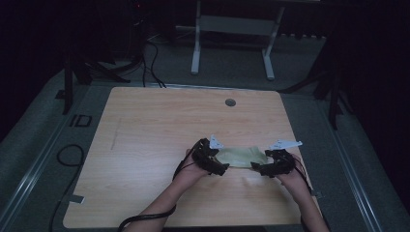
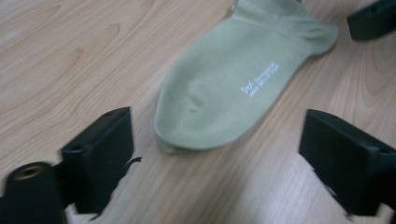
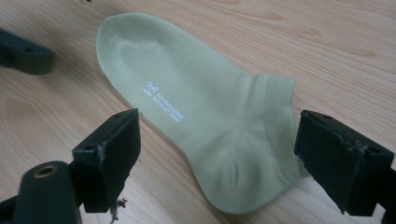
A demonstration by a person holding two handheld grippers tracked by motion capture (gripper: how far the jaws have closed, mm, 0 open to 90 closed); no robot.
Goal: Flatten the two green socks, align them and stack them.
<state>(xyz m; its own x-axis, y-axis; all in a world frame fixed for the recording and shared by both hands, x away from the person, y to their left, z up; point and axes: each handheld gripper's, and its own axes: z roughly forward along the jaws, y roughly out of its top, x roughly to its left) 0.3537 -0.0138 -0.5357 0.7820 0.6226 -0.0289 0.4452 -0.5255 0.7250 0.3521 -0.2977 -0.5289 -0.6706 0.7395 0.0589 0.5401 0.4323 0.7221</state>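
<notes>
A pale green sock (image 1: 241,156) lies flat on the worktop (image 1: 154,125), between the left gripper (image 2: 215,154) and the right gripper (image 3: 217,158). Both sets of jaws stand wide, holding nothing. It looks soft, light and limp; toe and heel end seem the natural pinch points.

You are reaching both forearms in from the near edge, angled inward toward each other. Your left hand (image 1: 191,166) is gripping the left tool (image 1: 218,166), which is pointing to the right, its two black jaws standing wide apart and holding nothing. Your right hand (image 1: 292,176) is gripping the right tool (image 1: 256,167), which is pointing to the left, its jaws likewise spread wide and empty. The two tools are facing each other, near but not touching, each trailing a cable back along your forearm.
</notes>
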